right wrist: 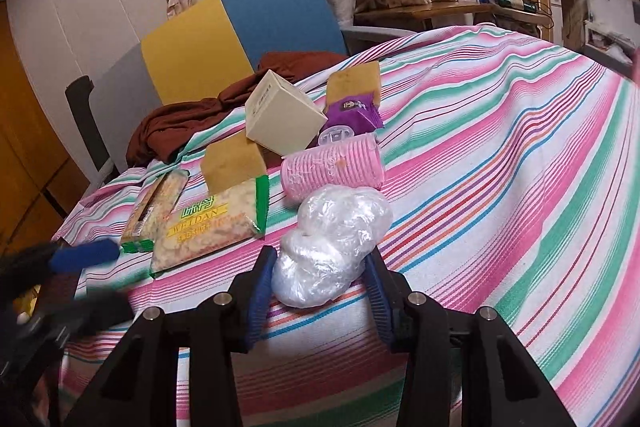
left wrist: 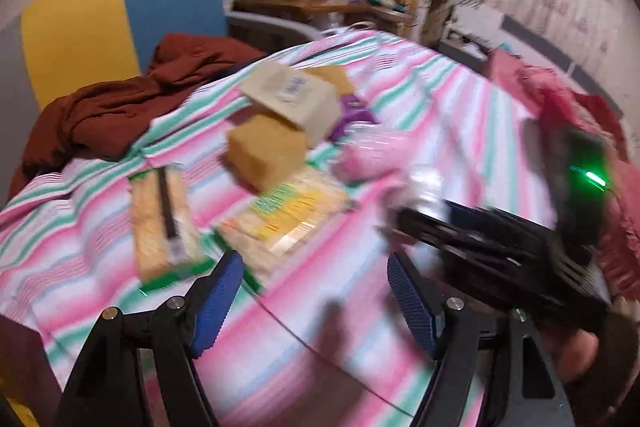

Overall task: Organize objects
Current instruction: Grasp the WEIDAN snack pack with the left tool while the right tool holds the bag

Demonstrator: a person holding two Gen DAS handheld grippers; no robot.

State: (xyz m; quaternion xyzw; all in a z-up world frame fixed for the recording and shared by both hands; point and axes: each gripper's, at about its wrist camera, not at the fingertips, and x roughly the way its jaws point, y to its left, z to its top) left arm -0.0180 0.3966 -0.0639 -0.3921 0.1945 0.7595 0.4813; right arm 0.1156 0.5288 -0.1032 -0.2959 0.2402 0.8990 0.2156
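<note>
My right gripper (right wrist: 320, 263) is shut on a crumpled clear plastic bag bundle (right wrist: 332, 239) that rests on the striped bedsheet (right wrist: 500, 167). Just beyond it lies a pink ribbed stack of cups (right wrist: 334, 169). My left gripper (left wrist: 314, 263) hangs open over the sheet with nothing between its fingers, close to two snack packs (left wrist: 280, 219) (left wrist: 164, 223). Farther back are a tan sponge block (left wrist: 266, 151), a cream box (left wrist: 296, 99) tilted on it, and a purple packet (right wrist: 354, 111). The left wrist view is blurred, with the right gripper (left wrist: 404, 215) dark at its right.
A brown cloth (right wrist: 180, 131) is heaped at the bed's far left, against a yellow and blue panel (right wrist: 240, 35). A second sponge (right wrist: 354, 79) lies behind the purple packet. Red fabric (left wrist: 560, 99) sits at the right. A cluttered wooden desk (right wrist: 440, 9) stands beyond the bed.
</note>
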